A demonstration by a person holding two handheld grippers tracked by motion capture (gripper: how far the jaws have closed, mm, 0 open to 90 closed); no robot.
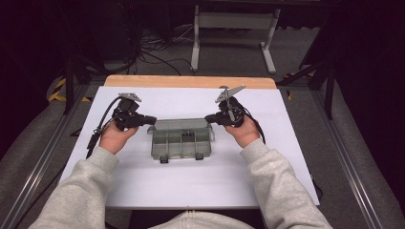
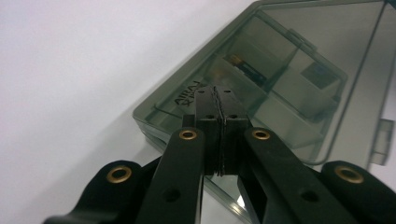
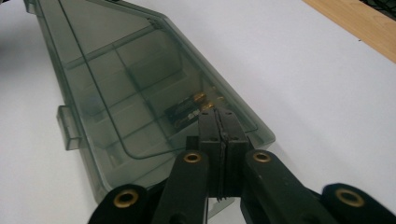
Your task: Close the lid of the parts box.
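- Now the left tongs [image 1: 152,119] sit pressed together at the smoky compartment box's [image 1: 181,143] left end.
- Right tongs [image 1: 208,118] likewise together, at its right end.
- Box rests on the white bench [image 1: 191,186].

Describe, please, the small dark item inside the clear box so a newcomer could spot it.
On the white sheet covering the table, a smoky transparent compartment box sits between the two grippers. Inside, one compartment holds batteries, dark cylinders with brass-coloured ends, unlike the neighbouring compartments.
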